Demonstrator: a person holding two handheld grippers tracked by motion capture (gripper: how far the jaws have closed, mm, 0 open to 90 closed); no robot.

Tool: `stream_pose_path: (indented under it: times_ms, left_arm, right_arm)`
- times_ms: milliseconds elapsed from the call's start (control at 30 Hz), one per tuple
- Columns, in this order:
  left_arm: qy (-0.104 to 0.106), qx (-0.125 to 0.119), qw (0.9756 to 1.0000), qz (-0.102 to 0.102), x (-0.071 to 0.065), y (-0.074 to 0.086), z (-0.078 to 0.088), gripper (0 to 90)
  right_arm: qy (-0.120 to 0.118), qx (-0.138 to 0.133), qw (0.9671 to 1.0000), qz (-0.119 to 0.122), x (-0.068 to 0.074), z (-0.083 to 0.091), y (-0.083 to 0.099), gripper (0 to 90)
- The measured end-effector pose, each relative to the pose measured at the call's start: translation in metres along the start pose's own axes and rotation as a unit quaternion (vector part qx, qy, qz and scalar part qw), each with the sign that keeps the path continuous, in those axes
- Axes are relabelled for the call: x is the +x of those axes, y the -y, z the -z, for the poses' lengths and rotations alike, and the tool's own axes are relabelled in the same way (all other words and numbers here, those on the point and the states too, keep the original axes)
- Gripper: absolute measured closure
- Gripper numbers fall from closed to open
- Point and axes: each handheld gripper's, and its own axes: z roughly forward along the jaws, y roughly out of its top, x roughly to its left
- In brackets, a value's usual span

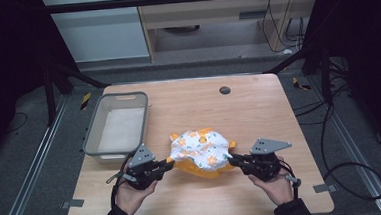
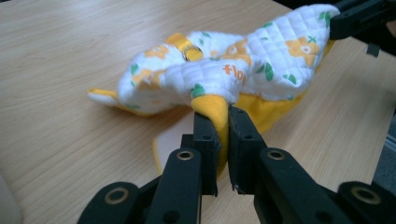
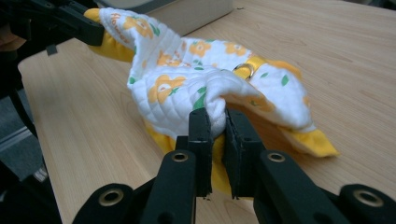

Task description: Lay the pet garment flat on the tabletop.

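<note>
A quilted white cloth with orange flowers and a yellow lining point(image 1: 201, 149) lies bunched at the table's front centre. My left gripper point(image 1: 168, 163) is shut on its left corner, yellow fabric pinched between the jaws point(image 2: 223, 123). My right gripper point(image 1: 231, 159) is shut on the cloth's right corner point(image 3: 217, 116). Both held corners are raised while the cloth point(image 2: 224, 70) sags onto the wood in the middle. A yellow strap with a metal ring point(image 3: 247, 69) sits on top of the cloth point(image 3: 187, 79). In each gripper view the other gripper holds the far corner.
A grey plastic bin point(image 1: 105, 140) stands at the table's left, just behind my left hand. A small dark round hole point(image 1: 224, 90) marks the tabletop point(image 1: 259, 113) at the back. Cables trail on the floor at the right.
</note>
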Motion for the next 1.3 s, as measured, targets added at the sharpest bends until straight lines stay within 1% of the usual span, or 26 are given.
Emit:
stream_pose_path:
  times_ms: [33,67,100,133,167,200,233,267,300,333,367,400,433,500,533,567,600,633,733,800,967,1033,1133,1167,1200,1300]
  left_arm:
    - [0.002,0.005,1.0,0.008,0.003,-0.002,0.0,82.2]
    - [0.0,0.025,0.9993,0.026,0.011,-0.005,-0.007,80.5]
    - [0.0,0.025,0.9993,0.026,0.011,-0.005,-0.007,79.6]
    - [-0.008,0.044,0.9981,0.043,0.021,-0.002,-0.02,79.3]
    - [-0.008,0.044,0.9981,0.043,0.021,-0.002,-0.02,78.5]
    - [-0.015,0.059,0.997,0.048,0.027,0.001,-0.031,78.5]
    - [-0.021,0.065,0.9964,0.05,0.029,0.003,-0.037,76.8]
    - [-0.029,0.086,0.9943,0.055,0.036,0.009,-0.051,76.4]
    - [-0.039,0.093,0.9935,0.053,0.038,0.012,-0.056,74.9]
    - [-0.039,0.093,0.9935,0.053,0.038,0.012,-0.056,73.5]
    - [-0.053,0.097,0.9926,0.05,0.043,0.016,-0.063,71.9]
    - [-0.053,0.097,0.9926,0.05,0.043,0.016,-0.063,69.2]
    - [-0.058,0.089,0.9928,0.056,0.046,0.018,-0.064,66.4]
    - [-0.063,0.084,0.9929,0.055,0.046,0.019,-0.062,59.2]
    - [-0.067,0.066,0.9942,0.052,0.046,0.018,-0.057,55.3]
    - [-0.067,0.066,0.9942,0.052,0.046,0.018,-0.057,52.9]
    - [-0.063,0.051,0.9954,0.051,0.046,0.018,-0.05,49.8]
    - [-0.063,0.051,0.9954,0.051,0.046,0.018,-0.05,46.7]
    - [-0.066,0.036,0.9964,0.039,0.042,0.022,-0.039,41.0]
    - [-0.07,0.031,0.9967,0.027,0.039,0.027,-0.029,38.8]
    - [-0.072,0.029,0.9968,0.019,0.034,0.04,-0.02,35.5]
    - [-0.077,0.037,0.9963,0.006,0.029,0.05,-0.019,35.6]
    - [-0.084,0.034,0.9957,-0.021,0.022,0.053,-0.022,42.3]
    - [-0.084,0.034,0.9957,-0.021,0.022,0.053,-0.022,45.1]
    - [-0.081,0.026,0.9956,-0.041,0.019,0.052,-0.025,48.4]
    - [-0.086,0.031,0.9949,-0.043,0.016,0.053,-0.03,48.8]
  right_arm:
    - [0.0,0.0,1.0,0.0,0.0,0.0,0.0,81.4]
    - [0.005,0.005,0.9999,-0.015,-0.006,-0.005,-0.003,81.1]
    - [0.005,0.005,0.9999,-0.015,-0.006,-0.005,-0.003,81.1]
    - [0.014,0.019,0.9991,-0.035,-0.017,-0.017,-0.002,80.5]
    - [0.014,0.019,0.9991,-0.035,-0.017,-0.017,-0.002,80.5]
    - [0.022,0.028,0.9982,-0.048,-0.022,-0.024,0.0,80.2]
    - [0.039,0.043,0.9967,-0.056,-0.031,-0.04,0.005,78.7]
    - [0.048,0.05,0.9959,-0.058,-0.034,-0.047,0.008,78.4]
    - [0.053,0.056,0.9953,-0.059,-0.036,-0.053,0.011,77.8]
    - [0.059,0.06,0.9948,-0.057,-0.038,-0.058,0.013,76.8]
    - [0.065,0.064,0.9943,-0.056,-0.038,-0.062,0.015,75.7]
    - [0.065,0.064,0.9943,-0.056,-0.038,-0.062,0.015,75.7]
    - [0.076,0.057,0.9946,-0.041,-0.038,-0.066,0.017,72.8]
    - [0.084,0.048,0.9948,-0.032,-0.036,-0.064,0.016,69.0]
    - [0.086,0.039,0.9952,-0.026,-0.035,-0.061,0.015,67.1]
    - [0.086,0.03,0.9955,-0.026,-0.034,-0.057,0.014,65.0]
    - [0.086,0.02,0.9958,-0.022,-0.033,-0.053,0.013,62.6]
    - [0.086,0.02,0.9958,-0.022,-0.033,-0.053,0.013,62.6]
    - [0.085,-0.008,0.9963,-0.012,-0.029,-0.036,0.009,57.8]
    - [0.084,-0.013,0.9964,-0.008,-0.026,-0.029,0.009,55.8]
    - [0.076,-0.002,0.9971,0.001,-0.021,-0.017,0.018,53.4]
    - [0.076,0.007,0.997,-0.007,-0.022,-0.012,0.029,53.1]
    - [0.076,0.026,0.9967,-0.012,-0.023,-0.012,0.042,52.9]
    - [0.077,0.034,0.9964,-0.012,-0.023,-0.012,0.046,52.8]
    - [0.078,0.04,0.996,-0.014,-0.022,-0.013,0.05,52.8]
    - [0.08,0.054,0.9953,-0.008,-0.023,-0.018,0.055,52.2]
